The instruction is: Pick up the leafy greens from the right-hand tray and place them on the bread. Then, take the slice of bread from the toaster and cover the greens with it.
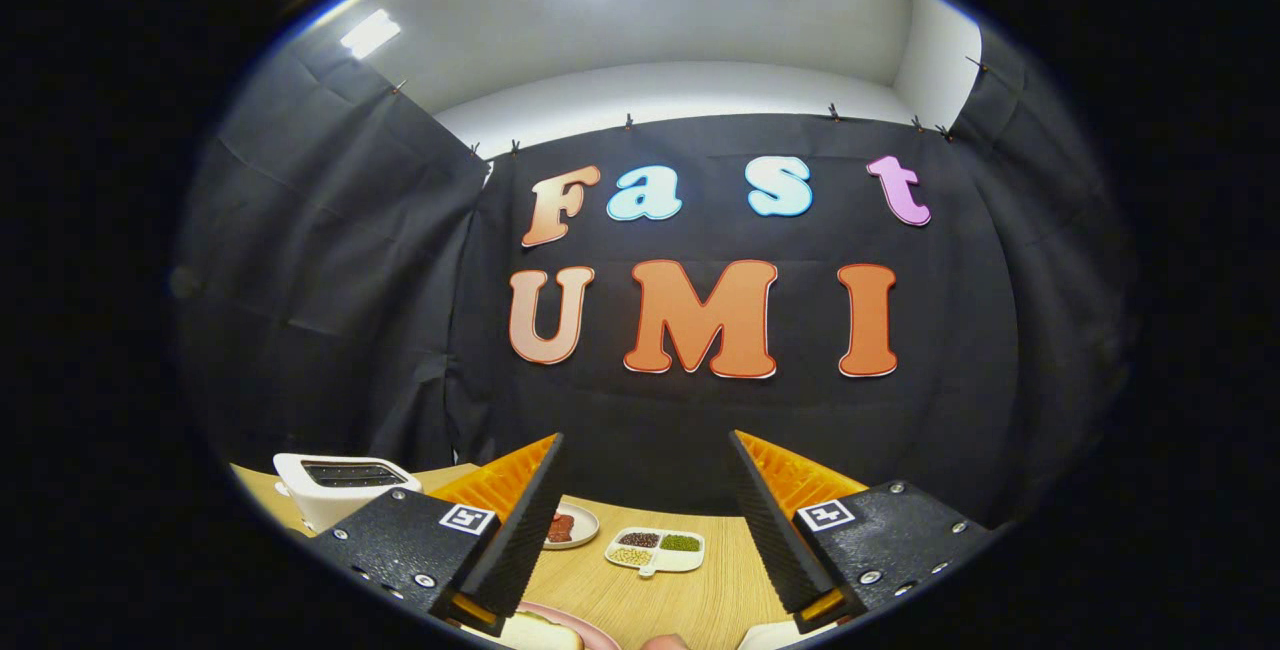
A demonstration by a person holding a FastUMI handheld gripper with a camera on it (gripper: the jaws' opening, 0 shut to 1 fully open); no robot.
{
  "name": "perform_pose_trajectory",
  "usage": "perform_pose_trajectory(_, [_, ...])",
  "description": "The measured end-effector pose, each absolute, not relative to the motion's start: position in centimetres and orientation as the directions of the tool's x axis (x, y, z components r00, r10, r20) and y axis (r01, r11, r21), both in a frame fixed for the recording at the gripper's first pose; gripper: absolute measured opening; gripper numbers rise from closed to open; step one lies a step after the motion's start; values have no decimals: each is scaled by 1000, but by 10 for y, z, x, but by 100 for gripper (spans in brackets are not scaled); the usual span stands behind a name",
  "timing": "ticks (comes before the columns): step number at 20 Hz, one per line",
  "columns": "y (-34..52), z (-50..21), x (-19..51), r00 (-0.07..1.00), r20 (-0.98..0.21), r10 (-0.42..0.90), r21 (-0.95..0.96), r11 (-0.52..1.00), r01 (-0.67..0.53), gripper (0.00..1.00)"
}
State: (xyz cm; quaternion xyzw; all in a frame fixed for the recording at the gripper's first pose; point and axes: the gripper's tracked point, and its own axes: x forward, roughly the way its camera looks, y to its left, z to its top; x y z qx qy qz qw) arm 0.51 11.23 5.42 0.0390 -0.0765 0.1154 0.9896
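My gripper (645, 437) is open and held high above the wooden table (690, 590), with nothing between its fingers. A white toaster (338, 486) stands at the table's far left, beyond the left finger, its top slot dark. Below the left finger, a slice of bread (540, 632) lies on a pink plate (590, 624). A white tray edge (768, 636) peeks out under the right finger; what lies in it is hidden.
Between the fingers and farther off, a small white plate (582, 530) holds something red. Beside it is a divided white dish (655, 551) with dark, green and pale beans. Black cloth walls close the back and sides.
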Motion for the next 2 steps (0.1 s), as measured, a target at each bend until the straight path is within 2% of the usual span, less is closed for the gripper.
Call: perform_pose_trajectory(2, [111, 54, 7, 963, 163, 216, 57, 972, -228, 94])
